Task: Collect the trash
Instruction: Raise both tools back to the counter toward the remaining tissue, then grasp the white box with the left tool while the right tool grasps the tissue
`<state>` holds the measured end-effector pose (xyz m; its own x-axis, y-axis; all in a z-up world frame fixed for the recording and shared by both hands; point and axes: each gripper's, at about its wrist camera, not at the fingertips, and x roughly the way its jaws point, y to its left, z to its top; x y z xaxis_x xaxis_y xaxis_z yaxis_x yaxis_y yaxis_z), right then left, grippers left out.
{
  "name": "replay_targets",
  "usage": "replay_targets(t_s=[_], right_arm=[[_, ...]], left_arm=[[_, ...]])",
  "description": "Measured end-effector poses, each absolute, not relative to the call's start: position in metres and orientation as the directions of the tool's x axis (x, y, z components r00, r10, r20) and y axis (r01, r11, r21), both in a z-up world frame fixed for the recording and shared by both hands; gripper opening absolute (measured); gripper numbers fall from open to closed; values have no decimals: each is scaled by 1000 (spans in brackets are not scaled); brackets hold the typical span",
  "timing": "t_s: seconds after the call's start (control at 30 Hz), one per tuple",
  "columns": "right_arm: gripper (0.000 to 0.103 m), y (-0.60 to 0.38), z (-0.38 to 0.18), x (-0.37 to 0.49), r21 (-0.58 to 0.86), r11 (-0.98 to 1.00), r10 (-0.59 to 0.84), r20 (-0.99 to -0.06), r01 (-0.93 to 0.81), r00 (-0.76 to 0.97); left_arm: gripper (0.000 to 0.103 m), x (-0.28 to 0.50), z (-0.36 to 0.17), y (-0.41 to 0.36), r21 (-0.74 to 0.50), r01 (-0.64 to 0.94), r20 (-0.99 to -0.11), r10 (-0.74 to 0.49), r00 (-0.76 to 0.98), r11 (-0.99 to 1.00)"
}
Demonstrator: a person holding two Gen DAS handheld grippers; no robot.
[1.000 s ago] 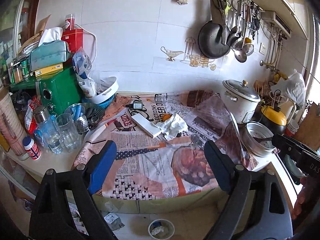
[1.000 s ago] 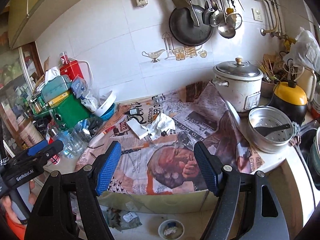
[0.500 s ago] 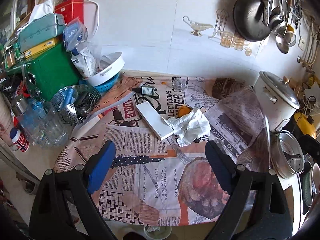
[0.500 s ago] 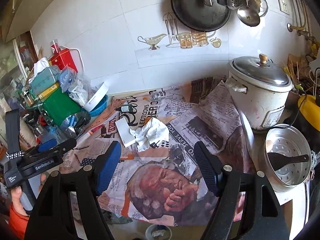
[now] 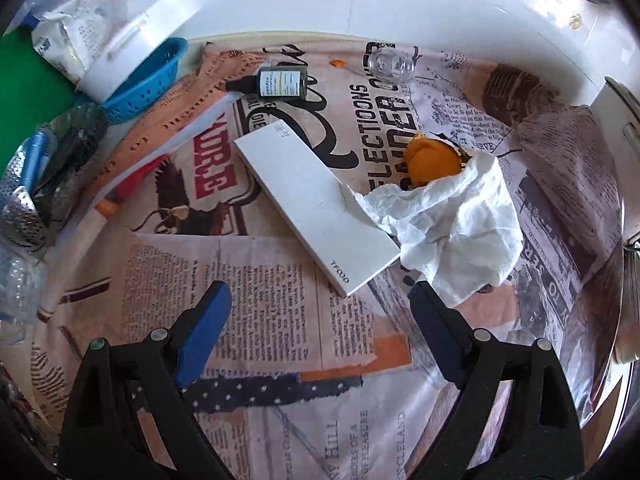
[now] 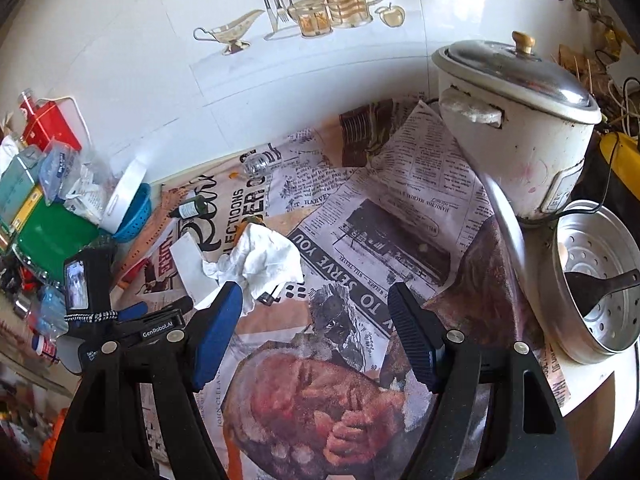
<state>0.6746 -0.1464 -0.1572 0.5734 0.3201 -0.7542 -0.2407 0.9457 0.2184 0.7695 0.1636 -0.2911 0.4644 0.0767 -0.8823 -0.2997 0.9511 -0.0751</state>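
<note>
A crumpled white tissue [image 5: 452, 232] lies on the newspaper-covered counter [image 5: 256, 304], with an orange peel [image 5: 432, 162] just behind it and a flat white box [image 5: 316, 208] touching its left side. My left gripper [image 5: 320, 292] hangs open close above the paper, its tips just short of the box's near end and the tissue. In the right wrist view the same tissue [image 6: 268, 258] and white box [image 6: 188, 268] sit left of centre. My right gripper [image 6: 316, 292] is open and empty, higher up and to the right of the tissue. The left gripper's body [image 6: 132, 324] shows at the lower left there.
A small dark dropper bottle [image 5: 280, 85] and a clear glass jar [image 5: 390, 65] lie near the wall. A blue colander [image 5: 144, 80] with a white dish stands at the left. At the right stand a rice cooker [image 6: 516, 120] and a perforated metal pot [image 6: 600, 292].
Both grippers have come forward and down over the counter. The left one dropped much closer, so the white box and tissue now fill its view. Neither pair of jaws has changed.
</note>
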Motion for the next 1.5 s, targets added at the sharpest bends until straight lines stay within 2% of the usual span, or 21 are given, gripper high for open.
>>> replay_targets(t_s=[0.17, 0.33, 0.67, 0.8, 0.87, 0.97, 1.2, 1.5], right_arm=[[72, -138, -183, 695, 206, 957, 287, -794, -207, 536], [72, -130, -200, 708, 212, 953, 293, -819, -214, 494], [72, -80, -234, 761, 267, 895, 404, -825, -357, 396], [72, -59, -255, 786, 261, 886, 404, -839, -384, 363], [72, -54, -263, 794, 270, 883, 408, -845, -383, 346], [72, -45, -272, 802, 289, 879, 419, -848, -379, 325], [72, -19, -275, 782, 292, 843, 442, -855, -452, 272], [73, 32, -278, 750, 80, 809, 336, -876, -582, 345]], left_arm=[[91, 799, -315, 161, -90, -289, -894, 50, 445, 953], [91, 804, -327, 166, -54, -303, -900, 84, 428, 952], [90, 777, -331, 213, -1, -356, -891, 161, 425, 935], [79, 779, -330, 220, 0, -334, -875, 162, 457, 943], [64, 782, -329, 221, -2, -320, -865, 159, 476, 948], [50, 786, -327, 221, -6, -294, -856, 148, 496, 956], [50, 776, -318, 230, -34, -268, -854, 112, 509, 963], [50, 754, -305, 236, -8, -251, -839, 130, 529, 968]])
